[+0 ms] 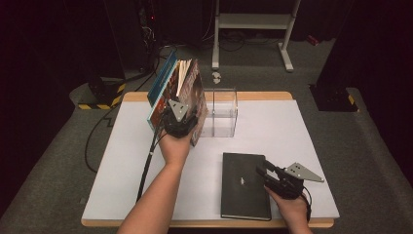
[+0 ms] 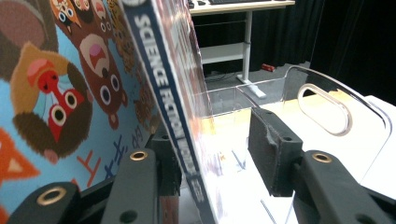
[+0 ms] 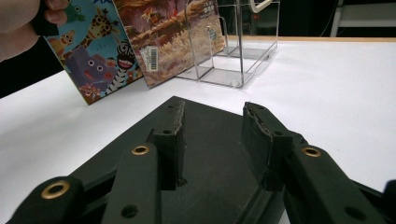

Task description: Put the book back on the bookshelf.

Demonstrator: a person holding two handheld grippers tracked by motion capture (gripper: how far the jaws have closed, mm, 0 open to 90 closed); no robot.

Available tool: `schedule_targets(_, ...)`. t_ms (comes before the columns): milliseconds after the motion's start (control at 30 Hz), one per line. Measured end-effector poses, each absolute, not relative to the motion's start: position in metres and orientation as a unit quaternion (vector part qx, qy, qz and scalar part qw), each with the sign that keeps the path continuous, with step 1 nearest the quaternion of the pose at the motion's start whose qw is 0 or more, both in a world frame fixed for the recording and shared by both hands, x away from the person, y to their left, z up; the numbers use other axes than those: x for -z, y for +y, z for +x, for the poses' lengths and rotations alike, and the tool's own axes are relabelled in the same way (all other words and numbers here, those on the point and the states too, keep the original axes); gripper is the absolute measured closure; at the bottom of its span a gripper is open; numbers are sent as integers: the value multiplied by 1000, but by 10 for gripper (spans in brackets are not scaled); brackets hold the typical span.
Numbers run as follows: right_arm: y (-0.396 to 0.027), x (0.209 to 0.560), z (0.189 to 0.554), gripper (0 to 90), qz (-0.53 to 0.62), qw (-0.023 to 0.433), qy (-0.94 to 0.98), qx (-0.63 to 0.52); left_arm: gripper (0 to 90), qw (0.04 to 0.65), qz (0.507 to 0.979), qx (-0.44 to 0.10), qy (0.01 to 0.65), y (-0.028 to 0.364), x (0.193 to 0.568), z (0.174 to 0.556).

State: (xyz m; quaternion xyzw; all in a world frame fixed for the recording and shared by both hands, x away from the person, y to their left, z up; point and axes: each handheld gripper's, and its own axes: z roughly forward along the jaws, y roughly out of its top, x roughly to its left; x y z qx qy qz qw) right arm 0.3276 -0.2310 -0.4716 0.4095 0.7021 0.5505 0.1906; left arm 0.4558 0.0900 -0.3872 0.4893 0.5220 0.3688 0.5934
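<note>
High view: books [image 1: 178, 95] lean beside clear rack [image 1: 221, 113], upper-left centre, left gripper [image 1: 179, 123] jaws spread, none slotted yet. Black notebook [image 1: 243, 183] flat, right gripper [image 1: 267, 171] jaws spread over it, not lifted.

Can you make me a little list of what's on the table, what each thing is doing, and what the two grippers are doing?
table: white top
books: two, tilted, leaning beside the clear box
animal book: colourful cover
science fiction book: blue spine
clear box: see-through, stands at the far middle
black book: lies flat at the near edge
left gripper: at the tilted books, spine between open jaws
right gripper: over the black book, jaws open
</note>
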Motion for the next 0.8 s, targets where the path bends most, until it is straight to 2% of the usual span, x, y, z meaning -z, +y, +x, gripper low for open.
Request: schedule_targets(800, -231, 474, 328, 580, 410, 189, 706, -545, 541, 598, 506, -345, 517, 98, 402, 422)
